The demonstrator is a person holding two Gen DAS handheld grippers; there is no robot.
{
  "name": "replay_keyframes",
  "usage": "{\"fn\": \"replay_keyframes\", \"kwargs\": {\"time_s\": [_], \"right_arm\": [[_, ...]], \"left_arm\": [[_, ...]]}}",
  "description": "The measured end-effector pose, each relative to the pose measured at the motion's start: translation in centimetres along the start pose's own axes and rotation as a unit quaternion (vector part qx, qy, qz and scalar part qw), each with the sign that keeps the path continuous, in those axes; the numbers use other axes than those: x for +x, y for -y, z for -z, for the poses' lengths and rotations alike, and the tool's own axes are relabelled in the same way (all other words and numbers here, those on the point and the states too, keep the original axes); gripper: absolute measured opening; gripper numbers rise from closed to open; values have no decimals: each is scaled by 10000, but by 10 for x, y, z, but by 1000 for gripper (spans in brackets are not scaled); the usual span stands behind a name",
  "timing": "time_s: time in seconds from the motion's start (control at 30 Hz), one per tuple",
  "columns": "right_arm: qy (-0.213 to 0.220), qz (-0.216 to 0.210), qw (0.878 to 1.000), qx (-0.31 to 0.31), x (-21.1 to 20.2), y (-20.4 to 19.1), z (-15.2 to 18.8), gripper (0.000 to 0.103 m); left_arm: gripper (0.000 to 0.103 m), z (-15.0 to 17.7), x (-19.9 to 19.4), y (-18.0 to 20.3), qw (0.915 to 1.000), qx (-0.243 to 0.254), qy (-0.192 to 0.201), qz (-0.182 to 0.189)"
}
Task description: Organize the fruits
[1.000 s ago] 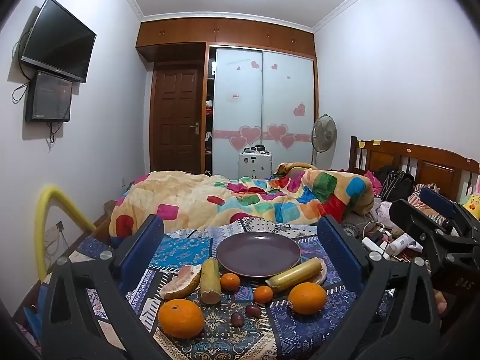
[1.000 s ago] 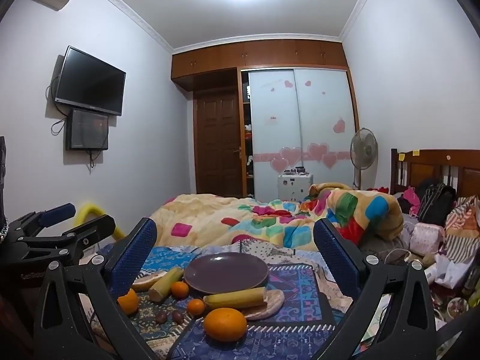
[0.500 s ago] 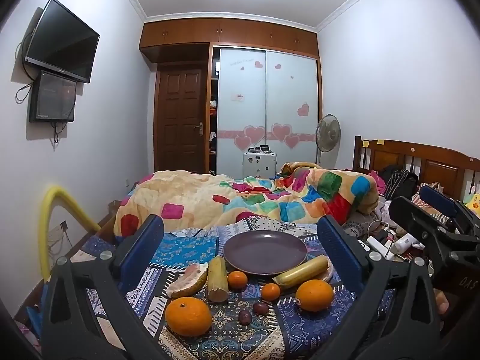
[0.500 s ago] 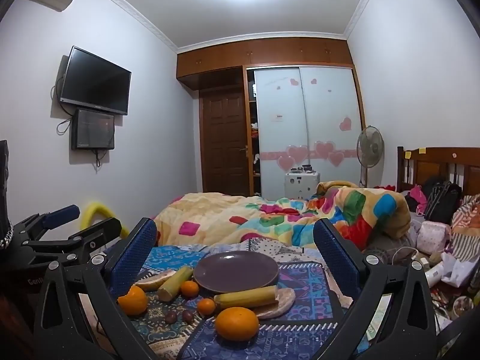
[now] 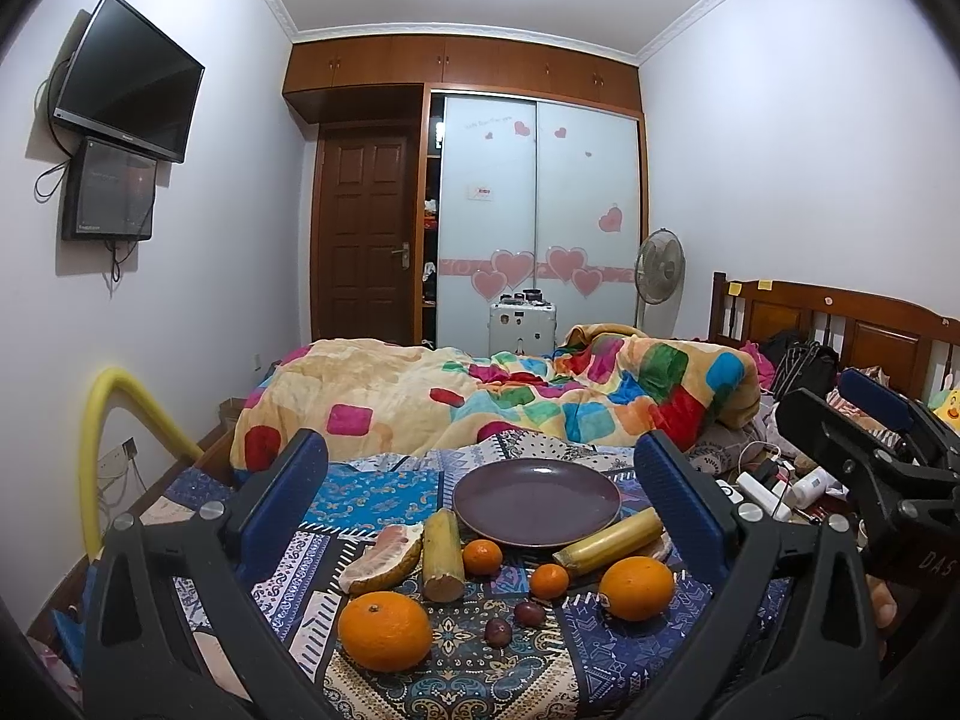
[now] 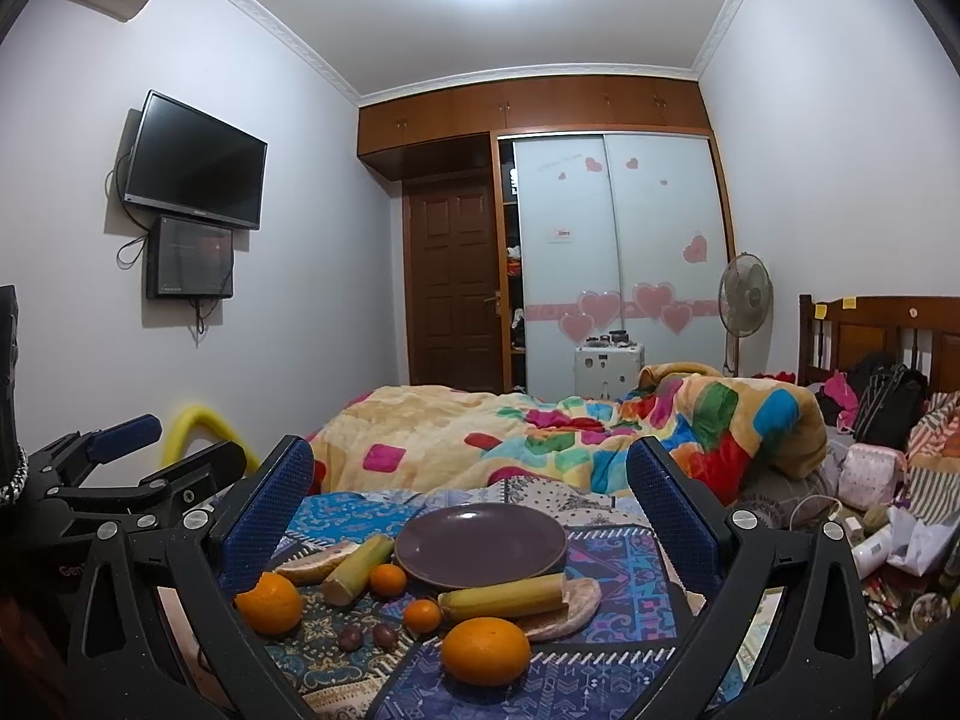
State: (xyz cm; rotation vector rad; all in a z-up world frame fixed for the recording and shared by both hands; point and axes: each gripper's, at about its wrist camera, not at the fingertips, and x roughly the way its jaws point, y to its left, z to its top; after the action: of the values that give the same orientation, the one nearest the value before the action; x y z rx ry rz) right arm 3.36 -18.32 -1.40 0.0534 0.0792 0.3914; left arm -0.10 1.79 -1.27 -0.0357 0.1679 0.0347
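Observation:
An empty purple plate (image 5: 536,501) (image 6: 480,546) sits on a patterned cloth. In front of it lie two large oranges (image 5: 384,630) (image 5: 636,588), two small tangerines (image 5: 482,557) (image 5: 549,580), two dark passion fruits (image 5: 498,631) (image 5: 529,613), two sugarcane pieces (image 5: 442,552) (image 5: 609,542) and a pomelo wedge (image 5: 382,558). My left gripper (image 5: 480,510) is open and empty, held back above the near fruit. My right gripper (image 6: 468,516) is open and empty, to the right of the left one; the near orange (image 6: 485,650) lies below it.
A bed with a colourful checked quilt (image 5: 480,396) lies behind the cloth. Clutter of bags and bottles (image 6: 870,510) fills the right side. A yellow foam tube (image 5: 114,450) stands at the left wall. A fan (image 5: 660,270) and wardrobe stand at the back.
Both grippers have drifted slightly; the fruit and plate sit a little to the right and lower in the views. Nothing has been picked up or moved.

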Motion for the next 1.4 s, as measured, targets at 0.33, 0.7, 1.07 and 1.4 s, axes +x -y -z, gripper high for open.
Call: {"fn": "replay_keyframes", "kwargs": {"time_s": [0.33,0.7,1.07,1.4], "right_arm": [[2,-11,10000,9,1,-2,0,103],[-4,-8,10000,5,1,-3,0,103],[-3,-32,10000,5,3,-7,1,103],[-3,-42,10000,10,3,-8,1,103]], "left_arm": [[103,-2,-1,-1,10000,-10,1,-3],[103,-2,-2,-2,10000,-6,11,-36],[103,-2,-2,-2,10000,-8,16,-44],[103,-3,-2,-4,10000,-8,14,-31]]}}
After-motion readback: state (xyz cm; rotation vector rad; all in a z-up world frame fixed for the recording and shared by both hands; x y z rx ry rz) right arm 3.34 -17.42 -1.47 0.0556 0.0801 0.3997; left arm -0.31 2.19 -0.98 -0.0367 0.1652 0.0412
